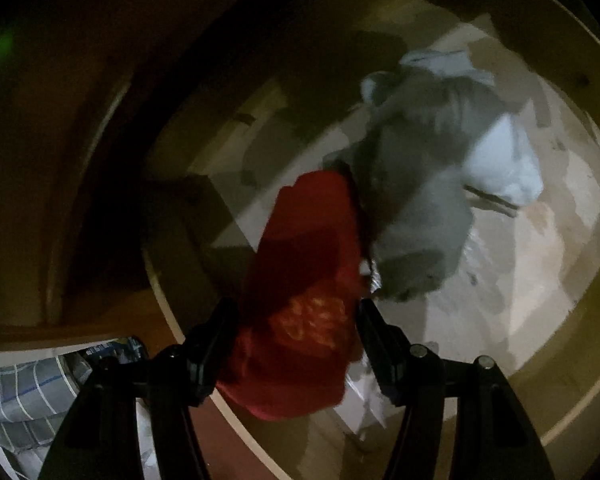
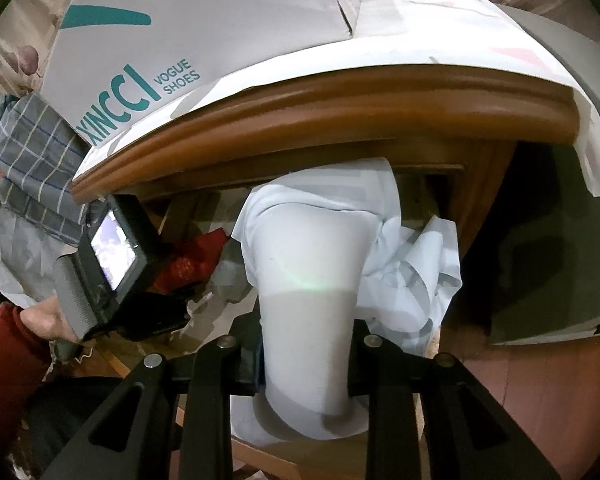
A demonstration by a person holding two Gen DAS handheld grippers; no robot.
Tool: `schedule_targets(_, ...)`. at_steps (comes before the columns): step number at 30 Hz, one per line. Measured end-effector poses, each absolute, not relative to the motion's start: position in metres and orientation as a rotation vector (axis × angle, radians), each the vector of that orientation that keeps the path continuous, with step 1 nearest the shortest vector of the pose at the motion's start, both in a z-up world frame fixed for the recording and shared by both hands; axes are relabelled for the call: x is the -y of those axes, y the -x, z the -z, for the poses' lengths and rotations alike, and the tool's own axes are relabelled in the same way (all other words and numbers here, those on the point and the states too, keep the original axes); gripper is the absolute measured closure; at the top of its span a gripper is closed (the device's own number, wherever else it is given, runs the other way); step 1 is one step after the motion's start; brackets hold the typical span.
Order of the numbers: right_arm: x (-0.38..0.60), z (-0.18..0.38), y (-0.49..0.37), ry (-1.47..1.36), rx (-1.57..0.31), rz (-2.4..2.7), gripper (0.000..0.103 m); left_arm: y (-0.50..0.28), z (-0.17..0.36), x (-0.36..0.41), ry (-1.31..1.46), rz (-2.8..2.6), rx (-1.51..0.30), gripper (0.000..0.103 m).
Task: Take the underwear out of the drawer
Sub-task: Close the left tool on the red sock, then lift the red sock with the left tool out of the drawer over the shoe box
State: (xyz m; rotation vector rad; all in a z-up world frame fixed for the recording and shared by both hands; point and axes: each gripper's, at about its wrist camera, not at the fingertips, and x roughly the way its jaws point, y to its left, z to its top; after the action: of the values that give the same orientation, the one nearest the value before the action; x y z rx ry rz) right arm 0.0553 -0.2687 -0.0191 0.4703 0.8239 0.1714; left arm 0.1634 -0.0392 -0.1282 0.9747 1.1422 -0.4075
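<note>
Presently, the left claw (image 1: 296,344) stands about half open above the open wooden drawer (image 1: 572,384), pointing steeply down into it. A crumpled red cloth garment with an orange print (image 1: 300,300) lies between its two black fingers (image 1: 214,344). The frame is dim and blurred, so whether the pads press on the red cloth cannot be told; the fabric fills most of the gap. Beyond the red garment, deeper in the drawer, lies a grey garment (image 1: 416,184), touching the red one, and beside that a pale blue-white garment (image 1: 504,164). The drawer floor is lined with pale paper (image 1: 540,264).

The right claw (image 2: 306,364) is clenched on a pale white-blue piece of underwear (image 2: 312,264), its fingers (image 2: 248,364) pinching the cloth near the lower end. The garment rises from the grip and bulges in front of the drawer opening, under the brown moulded edge of the cabinet top (image 2: 300,116); looser folds hang to its right.

In the right wrist view the left claw's body with its small lit screen (image 2: 112,248) shows at the left, held by a hand (image 2: 44,320) in a red sleeve (image 2: 4,364). A white shoe box with teal lettering (image 2: 172,48) rests on the cabinet top. A grey checked cloth (image 2: 32,160) is heaped at the far left.
</note>
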Motion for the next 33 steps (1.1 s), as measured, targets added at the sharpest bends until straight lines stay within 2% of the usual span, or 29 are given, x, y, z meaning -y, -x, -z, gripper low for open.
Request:
schedule_targets(6,0.269,0.020,-0.058,-0.472,-0.828,-0.176,0.078,-0.181,0.142,0.034,-0.965,0.398,-1.174,0.040)
schedule_targets(7,0.269,0.020,-0.058,-0.469,-0.828,-0.177,0.078,-0.184,0.144,0.032,-0.953,0.397,-1.188,0.043)
schedule_targets(8,0.268,0.021,-0.059,-0.466,-0.830,-0.177,0.078,-0.187,0.145,0.031,-0.934,0.408,-1.209,0.050)
schedule_targets(16,0.265,0.020,-0.061,-0.451,-0.834,-0.172,0.078,-0.197,0.140,0.019,-0.879,0.394,-1.226,0.066)
schedule_targets(24,0.254,0.019,-0.064,-0.393,-0.845,-0.137,0.078,-0.179,0.128,0.005,-0.825,0.398,-1.255,0.068)
schedule_targets(33,0.240,0.024,-0.071,-0.314,-0.879,-0.076,0.078,-0.146,0.085,-0.020,-0.665,0.407,-1.228,0.068)
